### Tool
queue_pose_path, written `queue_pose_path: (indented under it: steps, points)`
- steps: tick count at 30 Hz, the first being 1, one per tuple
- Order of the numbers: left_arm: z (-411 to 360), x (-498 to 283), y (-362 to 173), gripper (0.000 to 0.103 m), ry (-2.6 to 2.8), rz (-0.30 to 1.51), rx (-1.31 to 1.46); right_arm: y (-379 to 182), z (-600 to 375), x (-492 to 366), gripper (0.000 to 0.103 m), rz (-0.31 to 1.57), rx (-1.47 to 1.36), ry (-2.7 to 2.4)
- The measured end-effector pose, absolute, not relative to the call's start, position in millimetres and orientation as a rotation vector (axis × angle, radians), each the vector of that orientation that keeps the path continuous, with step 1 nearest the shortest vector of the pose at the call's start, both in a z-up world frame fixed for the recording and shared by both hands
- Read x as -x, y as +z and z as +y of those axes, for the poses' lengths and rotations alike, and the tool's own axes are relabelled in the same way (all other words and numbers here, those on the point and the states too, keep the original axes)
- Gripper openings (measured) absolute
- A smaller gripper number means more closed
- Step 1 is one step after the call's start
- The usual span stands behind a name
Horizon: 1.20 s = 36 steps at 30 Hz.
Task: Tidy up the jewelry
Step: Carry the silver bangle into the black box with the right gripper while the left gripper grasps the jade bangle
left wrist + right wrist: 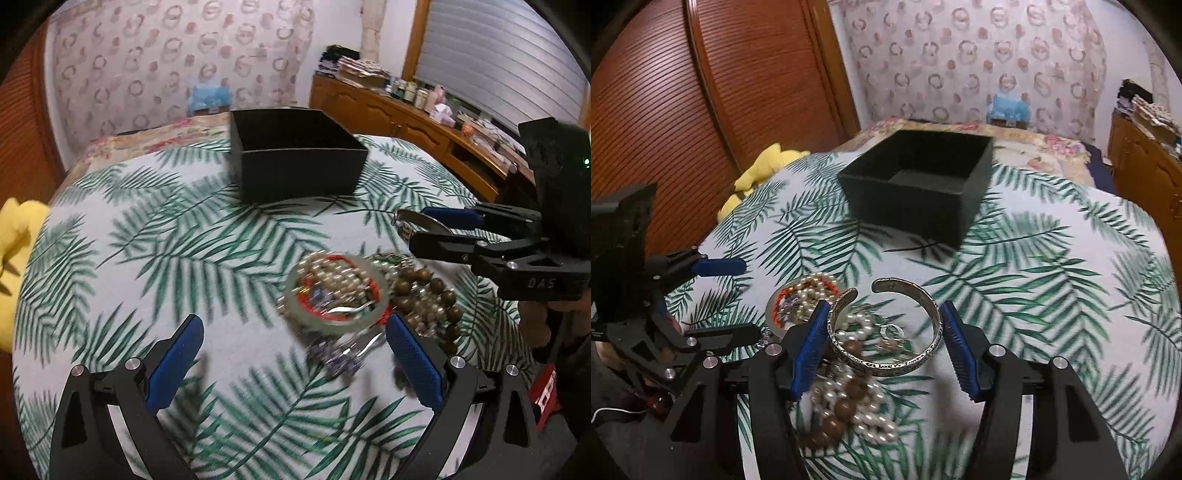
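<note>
Centrally, silver cuff bangle (886, 332) is bracketed by right tongs (882, 347), pads touching both sides; left tongs (295, 365) are spread, empty.

Layout around the box

I see the box (916, 184) on the bed (1052, 266); the jewelry pile (849, 387) lies nearer me, the cuff bracelet (886, 332) over it.

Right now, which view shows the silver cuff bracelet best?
The right wrist view: the silver cuff bracelet lies open-ended between the right gripper pads, with its engraved band readable as lettering. In the left wrist view only part of the cuff shows edge-on, between the right gripper's fingers and above the jewelry pile.
</note>
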<state>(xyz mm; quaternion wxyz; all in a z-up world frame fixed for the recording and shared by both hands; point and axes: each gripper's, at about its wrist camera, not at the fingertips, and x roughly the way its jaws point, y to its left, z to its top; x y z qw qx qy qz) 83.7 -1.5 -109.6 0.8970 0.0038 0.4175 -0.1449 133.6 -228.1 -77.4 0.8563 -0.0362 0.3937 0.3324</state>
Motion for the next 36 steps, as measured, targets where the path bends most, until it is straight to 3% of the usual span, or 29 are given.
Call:
queue_pose_path:
  steps: [3,13,15,36]
  points:
    - [-10.8,-93.7,-113.6,0.083,-0.336,0.891,-0.006,-74.9,-239.3,-133.3,0.063,0.819,0.071,0.670]
    - [-25.3,-112.4,-121.5,0.076,-0.362,0.930,-0.010,-76.3,-252.0,-132.0,0.063,0.809,0.062,0.647]
    - [-26.5,-113.3,-121.2,0.069,-0.361,0.927,-0.013,-77.6,-250.9,-131.1,0.063,0.809,0.064,0.647]
    - [0.2,-109.5,-74.3,0.069,-0.257,0.740,0.001,-41.8,-220.8,-152.3,0.063,0.735,0.124,0.665]
